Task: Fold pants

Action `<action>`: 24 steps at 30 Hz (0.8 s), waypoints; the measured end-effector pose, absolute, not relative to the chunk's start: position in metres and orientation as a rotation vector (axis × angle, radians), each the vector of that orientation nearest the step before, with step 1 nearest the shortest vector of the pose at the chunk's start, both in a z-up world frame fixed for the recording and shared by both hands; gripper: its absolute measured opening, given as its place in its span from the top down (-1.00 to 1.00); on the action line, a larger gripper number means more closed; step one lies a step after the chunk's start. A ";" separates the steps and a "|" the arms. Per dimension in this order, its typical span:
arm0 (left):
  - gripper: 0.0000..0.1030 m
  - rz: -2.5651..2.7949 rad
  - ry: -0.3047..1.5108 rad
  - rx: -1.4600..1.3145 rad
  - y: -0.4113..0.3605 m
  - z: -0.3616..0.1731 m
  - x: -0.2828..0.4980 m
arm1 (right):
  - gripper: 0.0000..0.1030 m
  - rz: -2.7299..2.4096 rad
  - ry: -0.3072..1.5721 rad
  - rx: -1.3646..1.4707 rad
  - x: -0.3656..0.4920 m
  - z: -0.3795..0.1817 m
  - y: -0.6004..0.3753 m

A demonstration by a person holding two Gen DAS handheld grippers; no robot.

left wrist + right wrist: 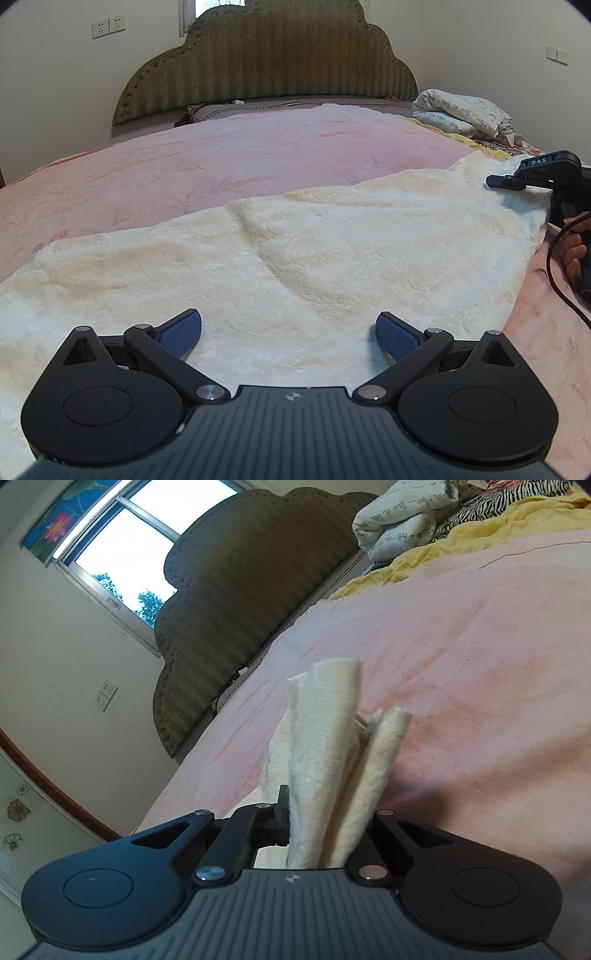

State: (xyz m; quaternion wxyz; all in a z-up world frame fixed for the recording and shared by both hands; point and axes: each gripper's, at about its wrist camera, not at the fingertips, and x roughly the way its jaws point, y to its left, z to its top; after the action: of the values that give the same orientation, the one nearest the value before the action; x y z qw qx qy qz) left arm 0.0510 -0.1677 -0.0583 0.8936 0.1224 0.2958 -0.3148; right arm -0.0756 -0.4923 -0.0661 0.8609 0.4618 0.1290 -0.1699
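Note:
Cream fleecy pants (295,258) lie spread across a pink bedspread (221,158). My left gripper (288,336) is open, its blue pads (183,332) wide apart just above the near part of the pants, holding nothing. My right gripper (517,181) shows at the far right of the left wrist view, pinching the pants' right end. In the right wrist view my right gripper (325,812) is shut on a bunched fold of the cream pants (328,738), which stands up between the jaws.
A green padded headboard (266,62) stands at the back. A folded white quilt with writing (461,114) and a yellow sheet (480,535) lie at the bed's far right. A hand and cable (572,251) sit at the right edge.

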 end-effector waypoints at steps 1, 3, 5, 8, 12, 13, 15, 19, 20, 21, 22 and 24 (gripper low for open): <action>-0.95 -0.649 0.606 0.253 -0.167 -0.057 0.050 | 0.95 -0.360 0.268 0.964 -0.076 -0.065 -0.491; -0.93 -0.652 0.592 0.251 -0.166 -0.052 0.048 | 0.95 -0.366 0.262 0.943 -0.077 -0.061 -0.488; -0.94 -0.677 0.584 0.222 -0.164 -0.044 0.047 | 0.95 -0.376 0.268 0.886 -0.078 -0.052 -0.484; -0.95 -0.744 0.615 0.092 -0.156 -0.030 0.054 | 0.95 -0.371 0.284 0.722 -0.073 -0.028 -0.466; -0.97 -0.854 0.735 -0.280 -0.130 -0.019 0.081 | 0.95 -0.316 0.296 0.436 -0.060 0.013 -0.420; -0.97 -0.883 0.775 -0.383 -0.124 -0.020 0.089 | 0.95 -0.293 0.298 0.354 -0.056 0.022 -0.404; -0.98 -0.942 0.860 -0.597 -0.113 -0.024 0.104 | 0.95 -0.243 0.301 0.221 -0.048 0.035 -0.373; -0.99 -1.001 0.944 -0.903 -0.103 -0.033 0.116 | 0.95 -0.109 0.306 0.005 -0.041 0.050 -0.299; -0.99 -1.006 0.955 -0.948 -0.103 -0.036 0.117 | 0.95 -0.077 0.308 -0.026 -0.040 0.050 -0.282; -0.99 -1.009 0.971 -0.994 -0.103 -0.039 0.118 | 0.95 -0.048 0.312 -0.055 -0.039 0.049 -0.267; -0.99 -1.011 0.986 -1.032 -0.106 -0.043 0.118 | 0.95 -0.022 0.317 -0.079 -0.039 0.047 -0.253; -0.99 -1.001 1.020 -1.103 -0.108 -0.052 0.122 | 0.95 0.021 0.330 -0.110 -0.037 0.041 -0.231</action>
State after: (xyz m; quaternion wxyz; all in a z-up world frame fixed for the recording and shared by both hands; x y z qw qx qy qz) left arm 0.1217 -0.1082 -0.0520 0.6193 -0.4798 0.4436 -0.4353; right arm -0.0373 -0.2306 0.0411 0.9849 -0.0547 0.1640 0.0105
